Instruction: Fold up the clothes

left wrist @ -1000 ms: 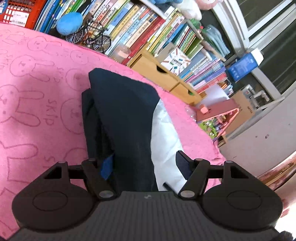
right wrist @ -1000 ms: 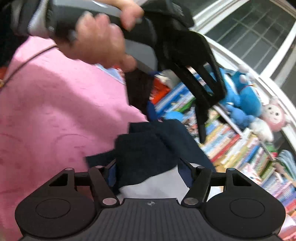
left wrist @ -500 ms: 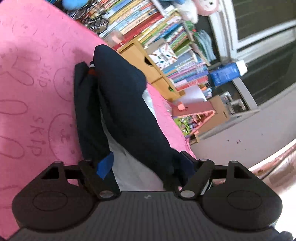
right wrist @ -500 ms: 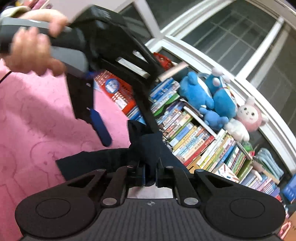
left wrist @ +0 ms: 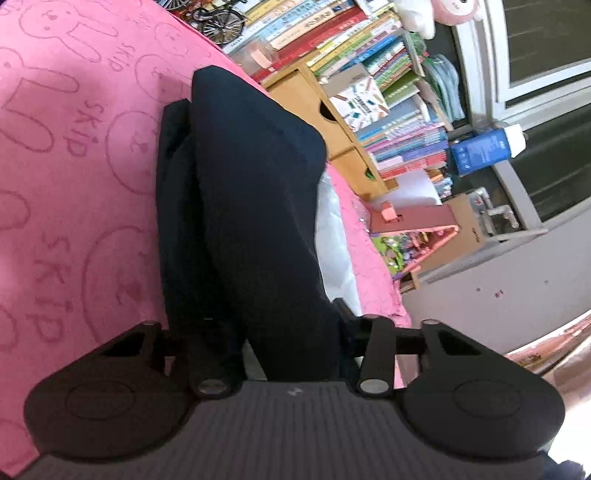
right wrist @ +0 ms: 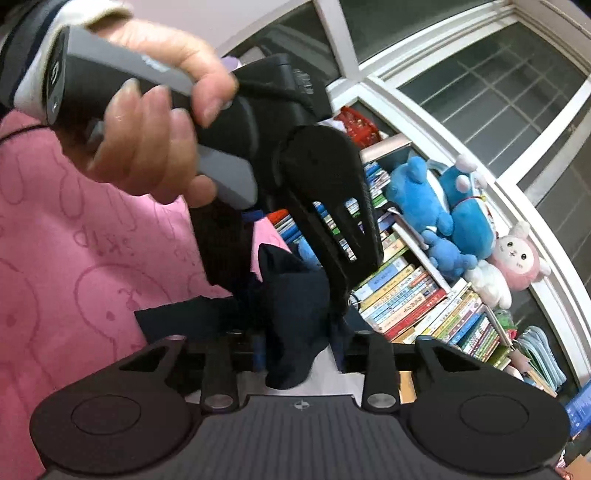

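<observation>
A navy garment (left wrist: pixel 251 192) with a white part (left wrist: pixel 336 236) lies folded in a thick bundle on a pink rabbit-print blanket (left wrist: pixel 74 184). My left gripper (left wrist: pixel 284 325) is shut on the bundle, which fills the gap and hides the fingertips. In the right wrist view a hand (right wrist: pixel 147 140) holds that left gripper (right wrist: pixel 284 273) pointing down, with a peak of the garment (right wrist: pixel 295 295) pinched between its fingers. My right gripper (right wrist: pixel 299 350) stands part open, with navy cloth still draped between its fingers.
The blanket (right wrist: pixel 74 277) ends just right of the garment. Beyond it are a wooden drawer box (left wrist: pixel 306 96), packed bookshelves (right wrist: pixel 406 295), plush toys (right wrist: pixel 461 214) and a window (right wrist: pixel 480 92). A toy bicycle (left wrist: pixel 218 22) stands at the far edge.
My right gripper, shut on a thin pinch of cloth half a second ago, has spread its fingers. My left gripper's fingers have drawn in around the fold that was lifted between them.
</observation>
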`<state>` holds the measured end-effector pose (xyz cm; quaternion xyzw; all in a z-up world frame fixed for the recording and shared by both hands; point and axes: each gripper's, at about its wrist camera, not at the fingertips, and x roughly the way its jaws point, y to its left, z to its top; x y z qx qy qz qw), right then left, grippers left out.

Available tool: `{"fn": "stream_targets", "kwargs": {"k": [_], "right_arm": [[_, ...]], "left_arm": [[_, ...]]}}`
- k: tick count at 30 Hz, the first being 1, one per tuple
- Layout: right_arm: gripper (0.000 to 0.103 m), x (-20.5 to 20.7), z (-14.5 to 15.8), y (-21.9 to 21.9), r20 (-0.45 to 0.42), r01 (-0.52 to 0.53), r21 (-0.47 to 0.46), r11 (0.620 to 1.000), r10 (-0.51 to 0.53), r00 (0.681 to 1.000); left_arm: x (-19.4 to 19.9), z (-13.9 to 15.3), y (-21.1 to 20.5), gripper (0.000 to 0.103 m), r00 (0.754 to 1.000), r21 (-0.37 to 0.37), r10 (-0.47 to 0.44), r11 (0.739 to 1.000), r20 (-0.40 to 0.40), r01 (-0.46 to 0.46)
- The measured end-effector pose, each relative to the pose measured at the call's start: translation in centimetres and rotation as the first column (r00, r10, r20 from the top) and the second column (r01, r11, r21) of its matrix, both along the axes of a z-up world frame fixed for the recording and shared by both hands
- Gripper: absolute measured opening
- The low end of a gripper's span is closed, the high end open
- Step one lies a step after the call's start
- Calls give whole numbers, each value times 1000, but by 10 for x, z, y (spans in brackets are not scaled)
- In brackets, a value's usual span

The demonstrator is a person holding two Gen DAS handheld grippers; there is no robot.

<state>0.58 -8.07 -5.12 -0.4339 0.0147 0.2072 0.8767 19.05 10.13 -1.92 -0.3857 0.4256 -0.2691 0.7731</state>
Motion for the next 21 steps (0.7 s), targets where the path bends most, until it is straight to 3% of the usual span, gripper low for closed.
{"fn": "stream_targets", "kwargs": {"k": [4, 14, 21], "right_arm": [[10, 1, -3, 0, -5, 4, -12, 1000, -4, 1000], [8, -2, -4, -7, -7, 29, -21, 999, -29, 1000], [8, 0, -5, -11, -4, 43, -23, 999, -43, 999]], "left_arm": [[18, -5, 4, 30, 1000, 13, 7, 1000, -25, -7], [51, -9, 22, 30, 997, -45, 53, 997, -62, -56], [76, 11, 29, 31, 993, 76, 116, 991, -21, -114]]}}
